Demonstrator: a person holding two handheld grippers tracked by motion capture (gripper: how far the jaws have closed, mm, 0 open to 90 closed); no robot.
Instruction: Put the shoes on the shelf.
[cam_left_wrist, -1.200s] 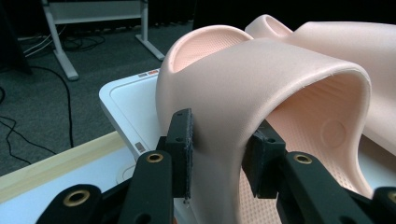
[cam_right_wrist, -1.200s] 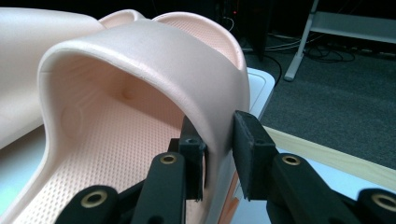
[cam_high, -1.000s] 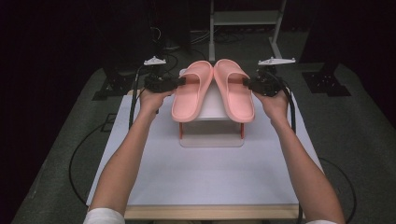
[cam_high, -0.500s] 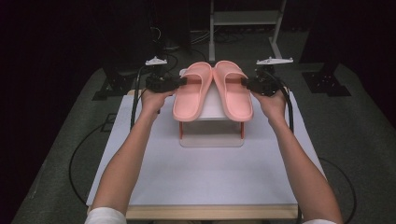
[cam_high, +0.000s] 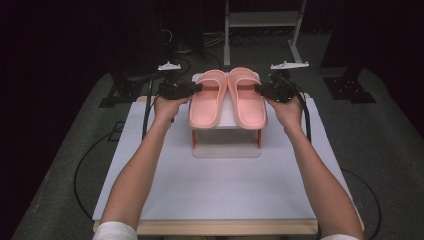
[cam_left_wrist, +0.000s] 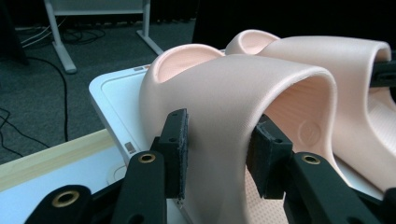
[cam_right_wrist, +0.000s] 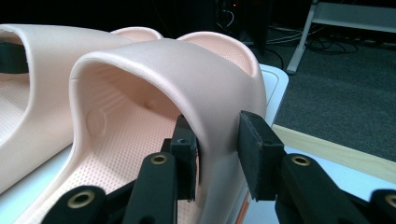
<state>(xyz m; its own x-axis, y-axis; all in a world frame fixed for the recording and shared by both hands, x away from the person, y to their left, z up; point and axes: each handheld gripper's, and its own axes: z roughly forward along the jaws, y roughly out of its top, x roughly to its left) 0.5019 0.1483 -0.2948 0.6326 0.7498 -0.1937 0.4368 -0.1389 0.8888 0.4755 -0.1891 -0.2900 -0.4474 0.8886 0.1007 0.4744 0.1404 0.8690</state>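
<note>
left gripper (cam_high: 196, 88) set astride left slipper (cam_high: 207, 99) strap, not clamped | right gripper (cam_high: 260, 89) likewise on right slipper (cam_high: 247, 97) | both slippers on stand (cam_high: 227, 148) | grasp pending, lift not begun

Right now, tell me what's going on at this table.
A person holds a gripper in each hand and works on a pair of pink slides that sit side by side on a small white stand on the table. The left gripper has its jaws around the strap wall of the left slide, one jaw outside and one inside. The right gripper straddles the strap of the right slide likewise. Whether the pads press firmly is hard to tell. Both slides rest on the stand.
</note>
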